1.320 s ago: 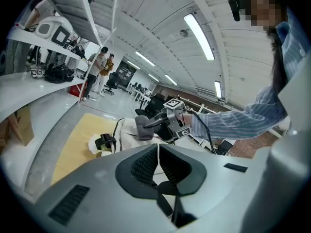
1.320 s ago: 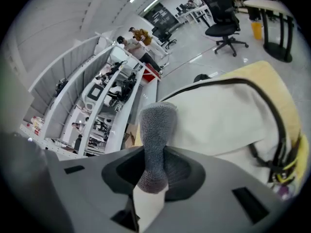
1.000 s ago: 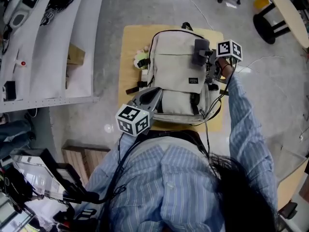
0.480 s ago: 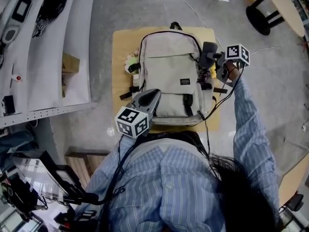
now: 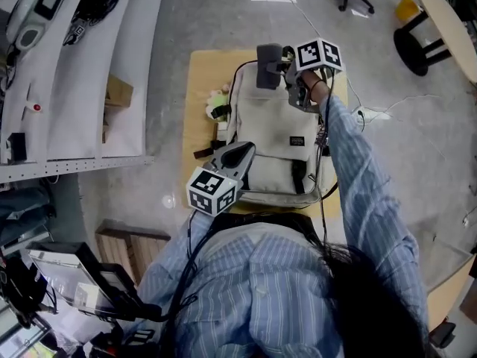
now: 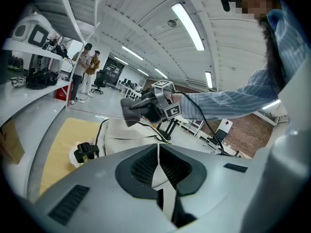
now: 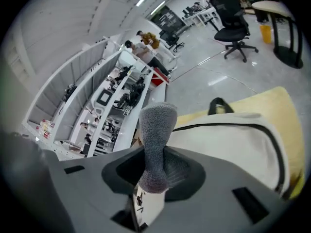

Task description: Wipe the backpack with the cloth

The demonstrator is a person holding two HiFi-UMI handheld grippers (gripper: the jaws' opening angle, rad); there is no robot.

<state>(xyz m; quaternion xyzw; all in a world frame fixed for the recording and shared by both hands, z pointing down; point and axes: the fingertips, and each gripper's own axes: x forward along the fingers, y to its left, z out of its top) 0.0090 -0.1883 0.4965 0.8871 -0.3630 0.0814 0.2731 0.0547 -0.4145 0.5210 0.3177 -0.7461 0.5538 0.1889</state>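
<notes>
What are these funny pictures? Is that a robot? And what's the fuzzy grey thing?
It's not a robot. A person in a striped shirt holds a grabbing tool in each hand. The boxes with black-and-white squares are part of those tools. One picture comes from a camera on the person's head, looking down. The other two come from small cameras riding on the tools. A beige backpack lies on a tan table top, with a small thing beside it that I can't make out. The right tool pinches the fuzzy grey cloth by the backpack's handle end. The left tool is shut and empty.
</notes>
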